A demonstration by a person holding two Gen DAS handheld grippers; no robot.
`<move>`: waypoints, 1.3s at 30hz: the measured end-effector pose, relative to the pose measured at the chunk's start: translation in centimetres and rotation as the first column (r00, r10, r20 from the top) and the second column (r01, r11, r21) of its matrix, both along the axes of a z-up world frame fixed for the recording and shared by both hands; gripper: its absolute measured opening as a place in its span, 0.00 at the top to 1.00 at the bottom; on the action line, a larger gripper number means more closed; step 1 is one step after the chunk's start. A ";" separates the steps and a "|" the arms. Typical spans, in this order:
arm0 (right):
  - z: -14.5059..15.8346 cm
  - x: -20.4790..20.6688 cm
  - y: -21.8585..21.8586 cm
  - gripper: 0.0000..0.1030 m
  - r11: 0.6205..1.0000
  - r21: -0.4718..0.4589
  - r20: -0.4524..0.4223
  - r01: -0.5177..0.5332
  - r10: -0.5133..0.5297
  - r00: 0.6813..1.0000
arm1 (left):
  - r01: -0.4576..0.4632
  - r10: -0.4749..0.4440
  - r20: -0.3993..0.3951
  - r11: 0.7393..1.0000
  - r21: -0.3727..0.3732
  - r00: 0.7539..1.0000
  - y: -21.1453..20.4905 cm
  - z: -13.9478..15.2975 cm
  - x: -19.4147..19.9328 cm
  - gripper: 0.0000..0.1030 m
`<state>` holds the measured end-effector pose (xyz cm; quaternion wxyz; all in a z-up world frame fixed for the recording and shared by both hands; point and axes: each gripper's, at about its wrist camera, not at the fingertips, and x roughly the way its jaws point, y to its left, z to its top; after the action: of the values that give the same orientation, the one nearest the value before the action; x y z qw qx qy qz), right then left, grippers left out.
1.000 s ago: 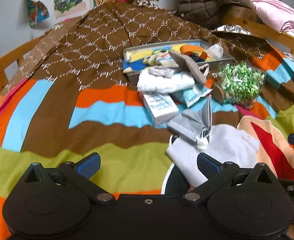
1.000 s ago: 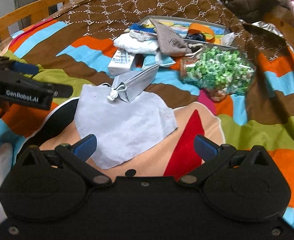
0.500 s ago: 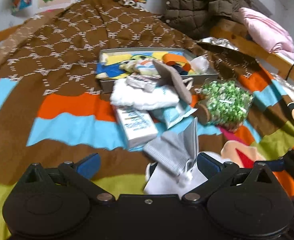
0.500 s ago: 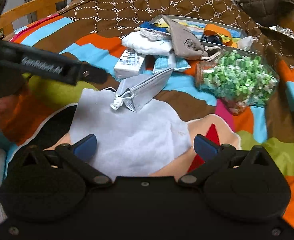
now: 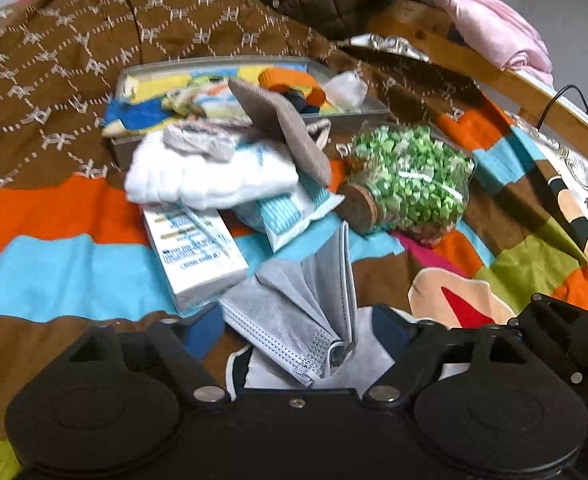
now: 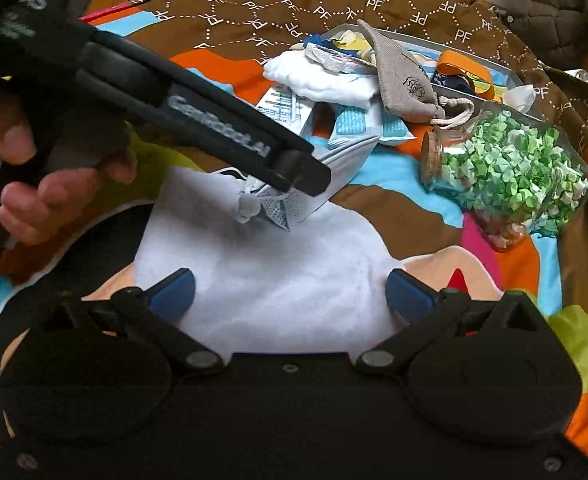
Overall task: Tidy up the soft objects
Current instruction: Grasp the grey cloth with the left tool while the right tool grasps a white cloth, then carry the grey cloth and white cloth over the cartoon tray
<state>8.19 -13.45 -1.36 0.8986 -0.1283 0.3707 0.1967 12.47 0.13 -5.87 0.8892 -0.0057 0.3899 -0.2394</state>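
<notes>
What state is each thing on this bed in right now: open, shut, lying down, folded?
Left hand-held gripper: jaws closing around the grey face mask, not yet gripping.
Right hand-held gripper: open, over the white cloth.
Grey face mask: folded, lying partly on the cloth.
White cloth: spread flat.
Glass jar: on its side, corked.
Tray: open, stuffed with fabrics.

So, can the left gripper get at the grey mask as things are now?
Probably yes. The left gripper has the mask between its closing jaws, and nothing lies over it. The white cloth is under the mask, so it may be caught too.
</notes>
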 end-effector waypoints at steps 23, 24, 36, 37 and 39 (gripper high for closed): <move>0.0 0.3 -2.1 0.86 0.995 0.063 -0.060 0.078 -0.074 0.995 | -0.092 0.089 -0.063 0.994 -0.051 0.994 3.0 2.6 -2.5 0.91; 0.1 0.2 -2.1 0.92 0.995 0.057 -0.051 0.081 -0.078 0.996 | -0.102 0.099 -0.055 0.993 -0.056 0.994 3.1 3.0 -2.8 0.91; 3.3 -4.3 -1.0 1.00 0.993 -0.099 0.275 0.069 -0.039 0.961 | -0.130 0.131 0.037 0.991 -0.021 0.991 2.5 5.1 -7.4 0.91; 3.6 -4.7 -1.0 1.00 0.990 -0.120 0.315 0.075 -0.034 0.948 | -0.131 0.132 0.052 0.991 -0.019 0.990 2.5 5.4 -7.7 0.91; 4.3 -5.2 -1.1 1.00 0.990 -0.119 0.359 0.081 -0.033 0.933 | -0.130 0.131 0.075 0.991 -0.022 0.989 2.4 5.9 -8.2 0.92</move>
<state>3.04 -14.53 2.95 0.9457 -0.2098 0.2177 0.1192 4.29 2.55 0.00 0.9171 -0.0299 0.3524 -0.1840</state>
